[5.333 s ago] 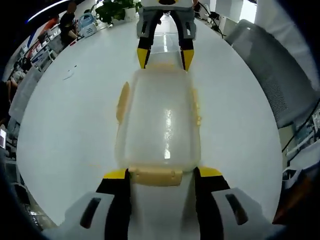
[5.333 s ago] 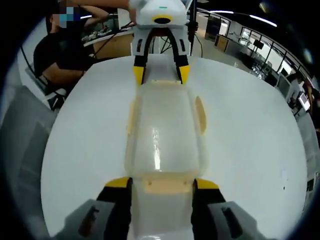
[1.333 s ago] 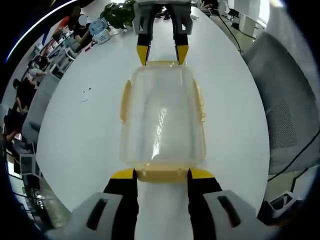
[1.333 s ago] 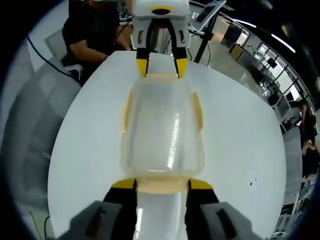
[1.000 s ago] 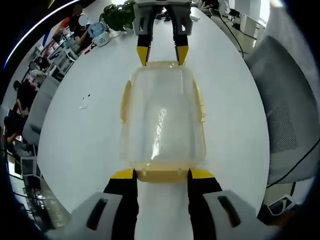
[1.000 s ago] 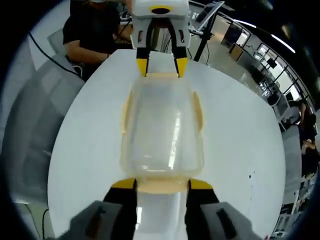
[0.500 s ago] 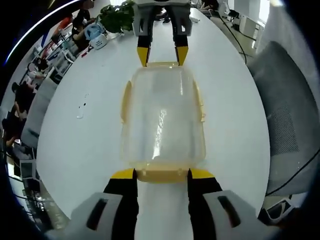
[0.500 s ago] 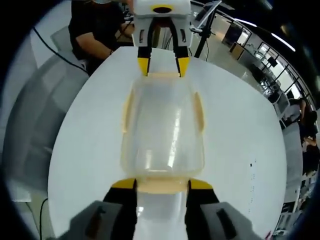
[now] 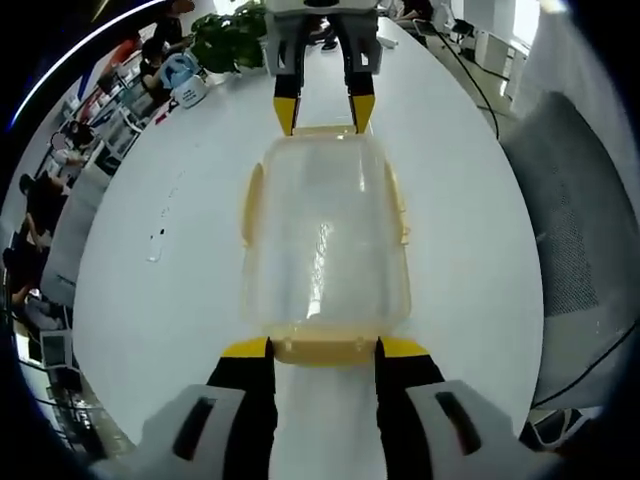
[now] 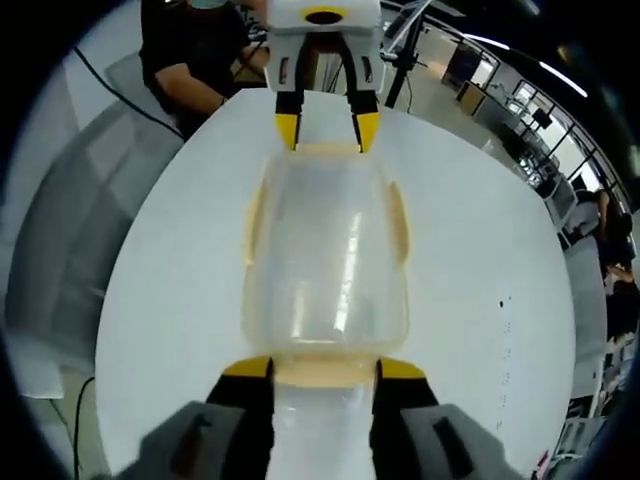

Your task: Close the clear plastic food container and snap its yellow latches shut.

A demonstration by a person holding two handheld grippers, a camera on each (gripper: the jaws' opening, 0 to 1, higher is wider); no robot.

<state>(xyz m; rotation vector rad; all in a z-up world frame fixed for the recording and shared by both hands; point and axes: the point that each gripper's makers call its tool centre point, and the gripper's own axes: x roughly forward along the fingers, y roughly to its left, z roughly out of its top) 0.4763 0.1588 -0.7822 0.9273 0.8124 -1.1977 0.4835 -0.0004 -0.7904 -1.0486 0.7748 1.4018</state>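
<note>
I have a wide white table (image 9: 150, 330) under both cameras, round-edged in each view. A grey mesh chair (image 9: 590, 230) stands at its edge in the left gripper view, and another grey chair (image 10: 70, 230) sits by the edge in the right gripper view, with a person in a dark top (image 10: 190, 60) just beyond it. A leafy potted plant (image 9: 228, 35) sits at the table's far end in the left gripper view.

The clear plastic food container (image 9: 325, 240) is in mid-table, lid on, held lengthwise between my two tools. My left gripper (image 9: 323, 348) has its jaws spread about as wide as the near end's yellow latch (image 9: 322, 350), one yellow tip at each corner; I cannot tell whether they pinch it. My right gripper (image 10: 320, 368) sits the same way at the opposite end latch (image 10: 322, 371), and its grip is just as unclear. The side latches (image 9: 250, 205) lie along the container's long walls.

A few small dark specks (image 9: 160, 235) dot the table, well apart from the container.
</note>
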